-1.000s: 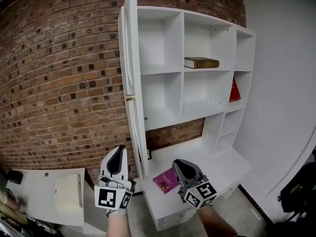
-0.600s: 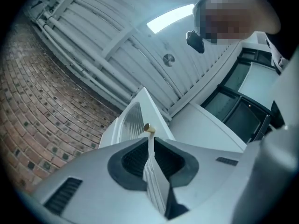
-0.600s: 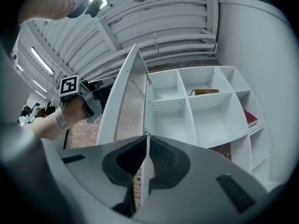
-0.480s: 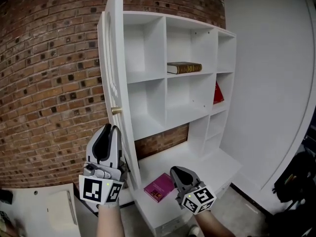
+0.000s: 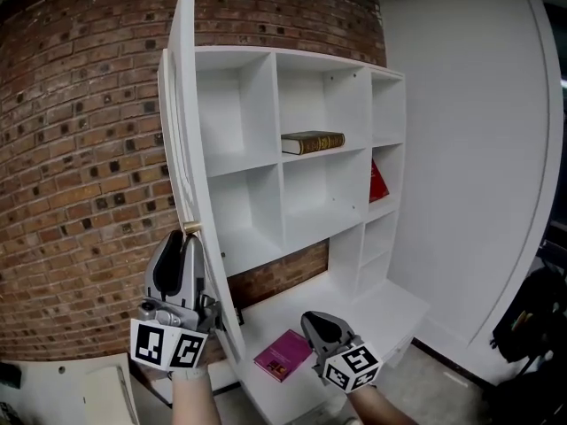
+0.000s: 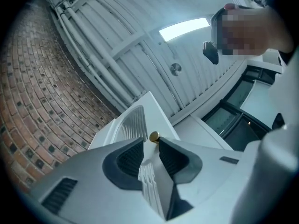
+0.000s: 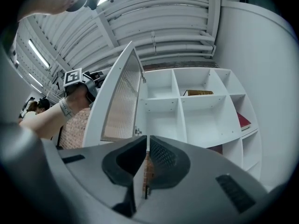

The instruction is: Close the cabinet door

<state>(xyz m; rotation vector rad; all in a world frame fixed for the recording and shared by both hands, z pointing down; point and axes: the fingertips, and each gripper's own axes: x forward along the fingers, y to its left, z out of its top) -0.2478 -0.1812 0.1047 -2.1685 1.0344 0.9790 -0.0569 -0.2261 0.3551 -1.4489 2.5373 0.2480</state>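
The white cabinet door (image 5: 182,140) stands open, edge-on to me, with a small brass knob (image 5: 190,229) on its edge. My left gripper (image 5: 178,253) is raised just below that knob. In the left gripper view the knob (image 6: 153,136) sits right at the tips of the left gripper (image 6: 151,144), whose jaws stand a little apart. The door's ribbed panel (image 6: 133,122) shows beyond them. My right gripper (image 5: 322,328) hangs low in front of the cabinet, shut and empty. From the right gripper (image 7: 147,141) I see the door (image 7: 122,106) swung out from the shelves.
The white shelf unit (image 5: 266,149) holds a brown book (image 5: 312,142) and a red book (image 5: 376,182). A magenta book (image 5: 283,354) lies on the lower counter. A brick wall (image 5: 80,149) is behind the door, a white wall (image 5: 478,149) to the right.
My left gripper has risen up to the brass knob on the door's edge. The right gripper has stayed low, and my view has shifted to the right.
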